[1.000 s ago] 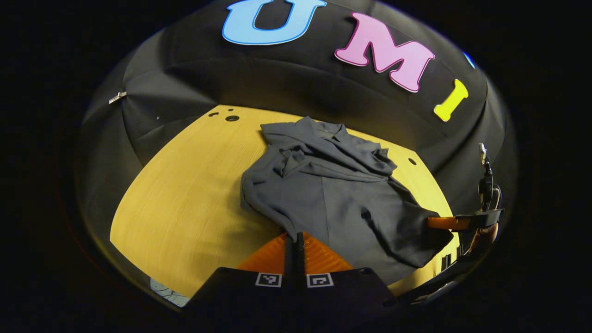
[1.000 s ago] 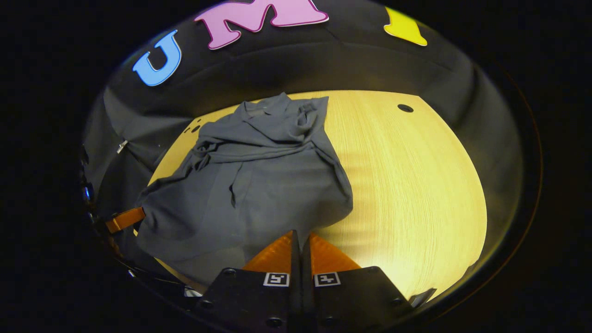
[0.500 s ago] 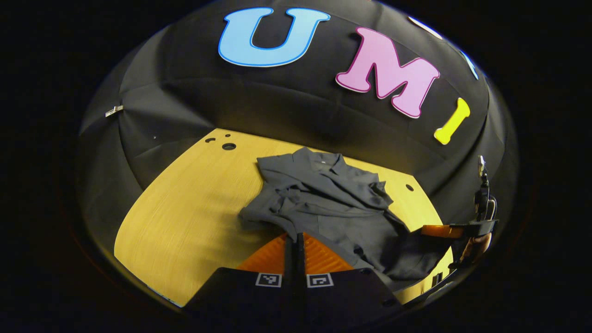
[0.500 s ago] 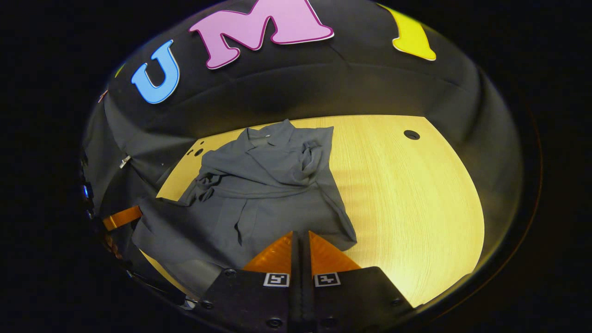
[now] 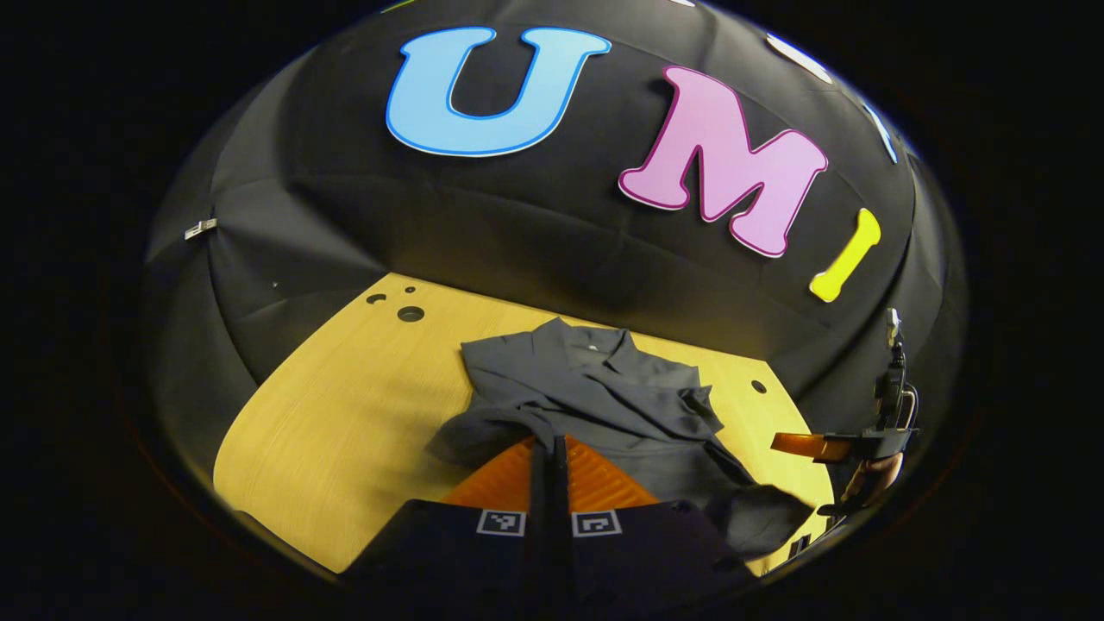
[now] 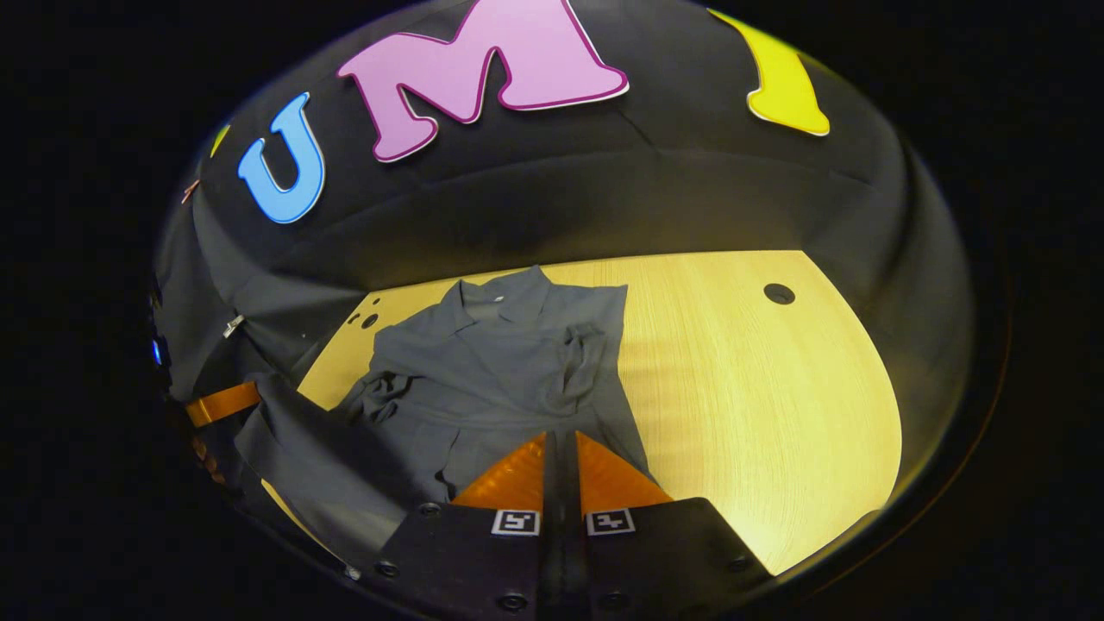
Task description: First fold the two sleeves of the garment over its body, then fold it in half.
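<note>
A dark grey collared garment (image 5: 604,388) lies on the yellow wooden table (image 5: 345,405), collar toward the booth wall and both sleeves bunched across its chest. My left gripper (image 5: 548,444) is shut on the near left corner of the hem, held up off the table. In the left gripper view the right gripper (image 5: 806,446) hangs at the far right with the other hem corner drooping beside it. In the right gripper view the garment (image 6: 509,362) runs from the collar down to my right gripper (image 6: 561,438), which is shut on the hem. The left gripper (image 6: 222,404) shows at the left edge against raised cloth.
The table (image 6: 759,388) has bare wood to the right of the garment, with a round hole (image 6: 779,293) near its far edge. More small holes (image 5: 410,314) sit at the far left corner. The black cloth wall closes the back and sides.
Both grippers have carried the lifted hem forward toward the collar. The flat stretch of garment between hem and collar has grown shorter.
</note>
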Action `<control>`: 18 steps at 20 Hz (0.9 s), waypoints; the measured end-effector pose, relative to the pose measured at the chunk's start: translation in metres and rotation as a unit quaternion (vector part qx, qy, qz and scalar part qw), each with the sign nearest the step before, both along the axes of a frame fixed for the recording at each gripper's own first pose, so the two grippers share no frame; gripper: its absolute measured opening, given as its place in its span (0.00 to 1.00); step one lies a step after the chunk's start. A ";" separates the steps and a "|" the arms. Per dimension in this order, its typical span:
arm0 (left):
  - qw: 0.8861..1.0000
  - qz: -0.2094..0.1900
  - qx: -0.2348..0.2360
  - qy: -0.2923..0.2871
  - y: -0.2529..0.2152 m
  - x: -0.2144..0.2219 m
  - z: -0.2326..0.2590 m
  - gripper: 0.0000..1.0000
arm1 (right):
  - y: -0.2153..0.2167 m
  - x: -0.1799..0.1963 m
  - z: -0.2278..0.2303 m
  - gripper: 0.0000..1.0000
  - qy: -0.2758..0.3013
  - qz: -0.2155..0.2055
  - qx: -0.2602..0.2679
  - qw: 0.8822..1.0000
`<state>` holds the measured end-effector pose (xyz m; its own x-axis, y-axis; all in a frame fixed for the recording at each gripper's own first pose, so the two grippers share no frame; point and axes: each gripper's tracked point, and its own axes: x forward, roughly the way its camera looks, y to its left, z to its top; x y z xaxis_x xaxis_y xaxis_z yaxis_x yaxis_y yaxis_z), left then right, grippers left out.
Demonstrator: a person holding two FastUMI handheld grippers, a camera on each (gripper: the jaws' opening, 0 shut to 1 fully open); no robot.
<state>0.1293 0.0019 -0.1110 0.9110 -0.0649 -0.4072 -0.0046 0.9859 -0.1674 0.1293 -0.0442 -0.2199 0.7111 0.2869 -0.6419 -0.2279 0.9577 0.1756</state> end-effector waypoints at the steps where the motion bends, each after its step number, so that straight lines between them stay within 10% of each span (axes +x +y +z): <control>1: 1.000 0.003 0.002 0.000 0.001 0.009 0.003 0.05 | -0.001 0.004 0.000 0.05 0.002 -0.002 0.001 1.000; 6: 1.000 0.017 0.004 -0.001 -0.001 0.004 0.013 0.05 | -0.010 -0.065 -0.021 0.06 0.064 0.005 0.016 0.998; 8: 1.000 0.020 -0.017 0.000 -0.008 -0.007 0.019 0.05 | -0.006 -0.150 -0.061 0.75 0.114 0.010 0.021 0.993; 10: 1.000 0.015 -0.020 0.004 -0.009 -0.012 0.020 0.05 | -0.009 -0.172 -0.085 0.67 0.124 0.000 -0.010 0.992; 11: 1.000 0.009 -0.015 0.004 -0.010 -0.014 0.021 0.05 | -0.025 -0.175 -0.096 0.96 0.118 -0.035 -0.051 0.991; 18: 1.000 -0.010 -0.014 0.003 -0.021 -0.021 0.024 0.05 | -0.027 -0.196 -0.132 0.94 0.176 -0.080 -0.074 0.978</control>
